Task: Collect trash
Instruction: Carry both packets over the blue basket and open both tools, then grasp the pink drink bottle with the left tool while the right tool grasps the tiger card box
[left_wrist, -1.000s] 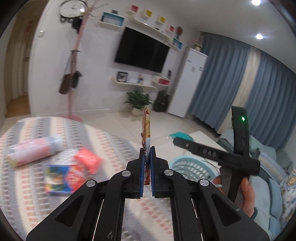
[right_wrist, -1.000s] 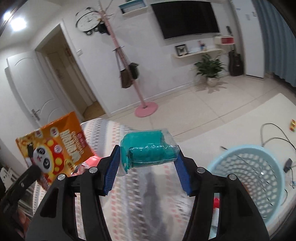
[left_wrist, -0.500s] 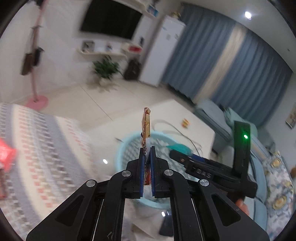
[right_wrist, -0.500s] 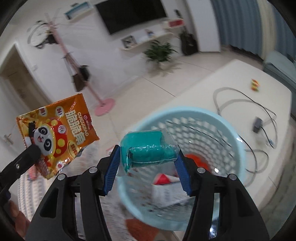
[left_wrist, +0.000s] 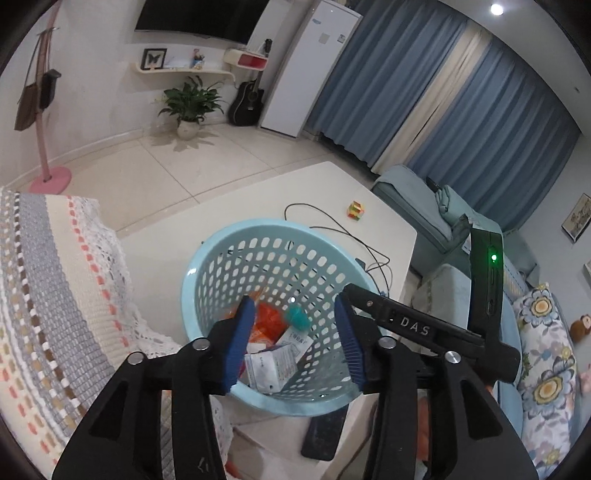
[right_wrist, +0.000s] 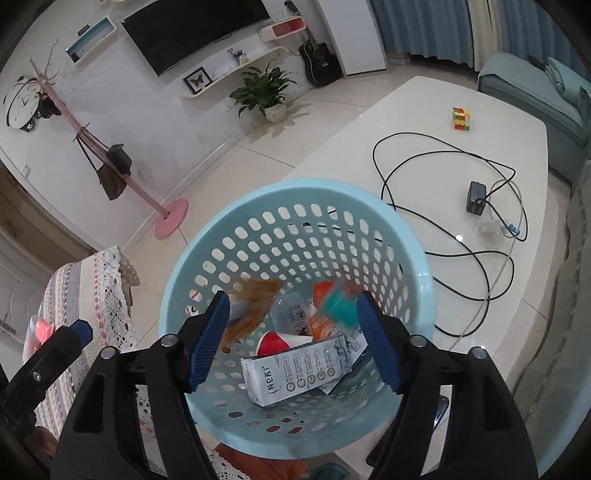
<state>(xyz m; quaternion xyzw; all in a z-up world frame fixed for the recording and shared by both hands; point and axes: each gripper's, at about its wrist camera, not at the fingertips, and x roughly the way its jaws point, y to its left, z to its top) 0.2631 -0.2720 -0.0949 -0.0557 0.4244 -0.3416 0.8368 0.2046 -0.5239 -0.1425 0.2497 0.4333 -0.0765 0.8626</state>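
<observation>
On the left, the bed's striped, lace-edged cover carries at least one pink packet not yet collected, seen at the edge of the right wrist view. The left gripper hangs over the pale blue perforated basket, its jaws opening with nothing between them. The orange snack bag, blurred, is inside the basket near its left wall. The right gripper is over the same basket, jaws likewise opening and bare; the teal wrapped roll, also blurred, is inside the basket toward the right, above a white carton and other wrappers lying at the bottom. The basket stands on the white desk, where a black cable and a small coloured cube lie well apart from it.

The step in hand looks like the drop: both pieces let go into the basket at once. The next move probably calls for lifting both grippers clear of the rim and swinging back left to the bed for the remaining packet.
</observation>
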